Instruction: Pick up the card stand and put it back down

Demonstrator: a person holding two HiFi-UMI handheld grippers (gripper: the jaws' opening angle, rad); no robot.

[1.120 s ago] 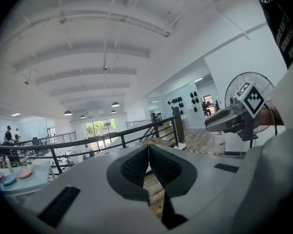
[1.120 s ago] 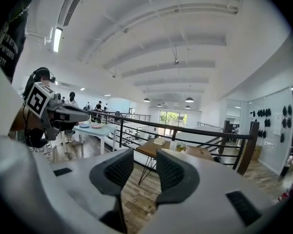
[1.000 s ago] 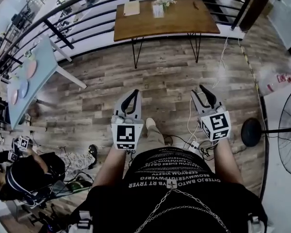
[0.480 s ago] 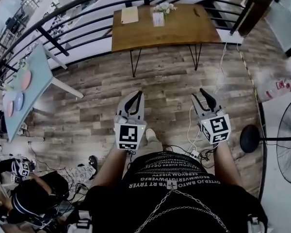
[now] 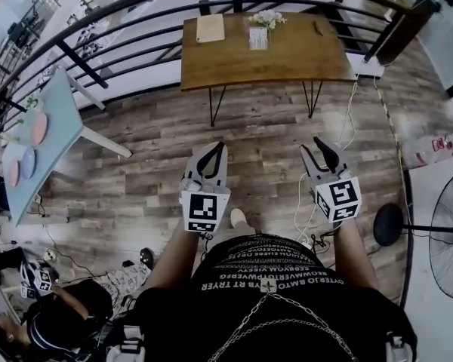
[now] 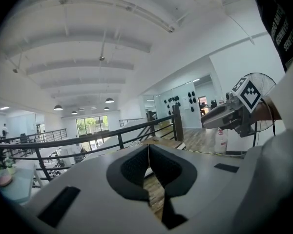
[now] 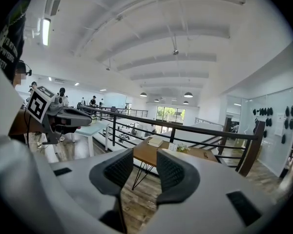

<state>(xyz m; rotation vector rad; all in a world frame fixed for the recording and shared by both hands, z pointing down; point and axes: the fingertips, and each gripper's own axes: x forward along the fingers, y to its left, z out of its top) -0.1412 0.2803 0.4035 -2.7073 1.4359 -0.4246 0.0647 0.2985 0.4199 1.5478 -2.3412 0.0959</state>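
The card stand (image 5: pixel 258 38) is a small upright clear holder on the brown wooden table (image 5: pixel 287 59) by the railing, far ahead of both grippers; it also shows small in the right gripper view (image 7: pixel 172 146). Both grippers are held at waist height over the wooden floor, a good way short of the table. My left gripper (image 5: pixel 214 151) has its jaws together at the tips with nothing in them, as the left gripper view (image 6: pixel 147 147) confirms. My right gripper (image 5: pixel 317 148) stands open and empty, with a clear gap between its pads (image 7: pixel 145 167).
On the table also lie a tan notebook (image 5: pixel 211 28), a flower bunch (image 5: pixel 267 17) and a dark pen (image 5: pixel 318 28). A black railing (image 5: pixel 136 21) runs behind it. A pale blue table (image 5: pixel 41 134) stands left, a fan (image 5: pixel 445 232) right, a white cable (image 5: pixel 298 194) on the floor, a seated person (image 5: pixel 53 319) lower left.
The wooden table has come closer and lower in the head view as the person moves toward it. Both grippers keep their pose before the body.
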